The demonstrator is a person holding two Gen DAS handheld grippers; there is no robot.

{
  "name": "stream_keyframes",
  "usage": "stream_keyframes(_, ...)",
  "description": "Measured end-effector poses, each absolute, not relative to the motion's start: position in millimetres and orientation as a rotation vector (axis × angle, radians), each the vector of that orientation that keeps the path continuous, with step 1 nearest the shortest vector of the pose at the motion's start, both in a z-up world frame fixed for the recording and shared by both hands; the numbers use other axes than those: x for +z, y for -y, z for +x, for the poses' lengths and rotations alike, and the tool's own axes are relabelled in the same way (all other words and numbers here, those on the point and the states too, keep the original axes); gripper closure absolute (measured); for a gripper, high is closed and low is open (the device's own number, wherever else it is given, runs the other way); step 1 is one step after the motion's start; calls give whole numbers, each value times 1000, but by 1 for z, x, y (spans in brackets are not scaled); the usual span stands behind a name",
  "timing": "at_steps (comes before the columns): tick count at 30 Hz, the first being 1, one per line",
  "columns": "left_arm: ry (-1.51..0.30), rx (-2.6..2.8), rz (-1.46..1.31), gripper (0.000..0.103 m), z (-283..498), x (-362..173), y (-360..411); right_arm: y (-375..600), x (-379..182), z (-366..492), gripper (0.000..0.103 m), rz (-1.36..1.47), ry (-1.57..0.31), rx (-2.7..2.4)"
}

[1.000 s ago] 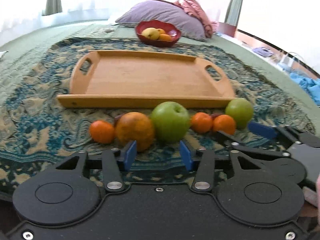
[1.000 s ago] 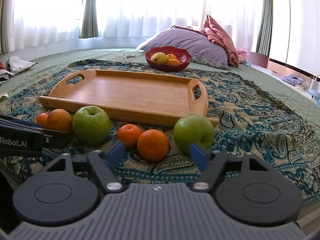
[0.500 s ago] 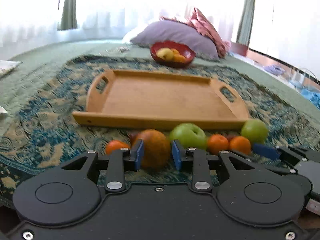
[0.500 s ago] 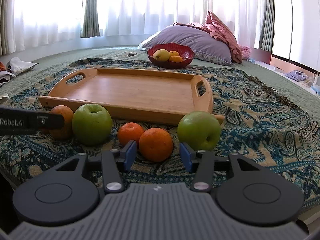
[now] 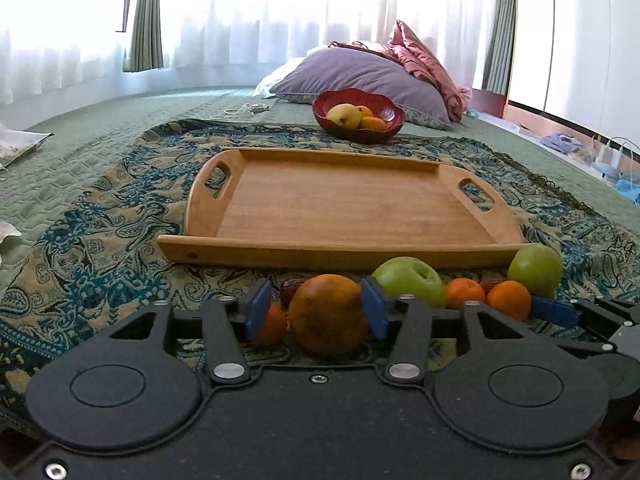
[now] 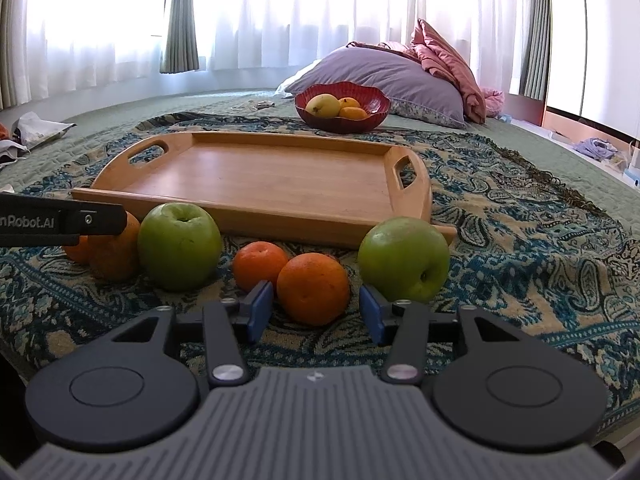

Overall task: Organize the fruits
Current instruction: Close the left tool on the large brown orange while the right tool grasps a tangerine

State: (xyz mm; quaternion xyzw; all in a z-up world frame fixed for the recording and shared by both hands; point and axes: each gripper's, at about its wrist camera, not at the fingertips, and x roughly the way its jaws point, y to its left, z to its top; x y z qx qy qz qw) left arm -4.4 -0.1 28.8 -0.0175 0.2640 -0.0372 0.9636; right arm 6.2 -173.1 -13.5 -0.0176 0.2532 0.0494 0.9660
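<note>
The left gripper (image 5: 316,312) stands around the big dull orange (image 5: 328,314), and its jaws are opening; the right blue pad (image 5: 374,308) seems to touch the skin, the left pad has a clear gap, so the fruit is not clamped. The right gripper (image 6: 316,312) is released, its pads on both sides of a smaller orange (image 6: 313,288) with gaps, so it holds nothing. All loose fruits lie in a row on the patterned blanket (image 6: 520,240), just at the near edge of the empty wooden tray (image 6: 280,176), which is at 12 o'clock from both grippers. A green apple (image 6: 180,246) is at about 10 o'clock from the right gripper and a second apple (image 6: 404,258) at about 1 o'clock. I judge that the oranges are round, quite firm and a little heavy; the peel gives some grip, but a ball can roll out of flat pads. It is best to take each at its widest middle, with moderate force. The apples look smooth and waxy, therefore more slippery.
</note>
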Motion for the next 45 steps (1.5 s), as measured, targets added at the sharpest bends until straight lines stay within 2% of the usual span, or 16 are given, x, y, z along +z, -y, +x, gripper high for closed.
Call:
stream_keyframes(4, -534, -92, -36, 49, -2, 27, -2, 174, -14, 7, 44, -30, -511, 112)
stream_keyframes(6, -553, -109, -48, 41, 3, 26, -2, 174, -14, 8, 44, -31, -511, 124)
stream_keyframes(9, -542, -110, -32, 41, 4, 25, -1, 173, -13, 8, 44, -34, -508, 137)
stream_keyframes(11, -537, -119, -25, 43, 4, 24, 1, 172, -13, 9, 46, -35, -507, 140)
stream_keyframes(13, -537, -135, -32, 49, 3, 24, 0, 173, -13, 8, 53, -32, -505, 137)
stream_keyframes(14, -543, -150, -39, 59, 3, 24, 0, 173, -13, 8, 54, -30, -504, 132)
stream_keyframes(15, -557, -158, -51, 60, 3, 24, -1, 173, -13, 8, 57, -27, -504, 128)
stream_keyframes(28, -533, -146, 12, 62, -37, 27, 5, 176, -7, -14, 60, -19, -480, 103)
stream_keyframes(32, -500, -144, 34, 60, -48, 21, 5, 177, -7, -20, 60, -31, -485, 102)
stream_keyframes(38, -506, -134, 38, 47, -40, 15, 5, 176, -10, -21, 59, -36, -491, 97)
stream_keyframes(45, -541, -132, 25, 47, -31, 5, 5, 174, -11, -19, 58, -42, -494, 94)
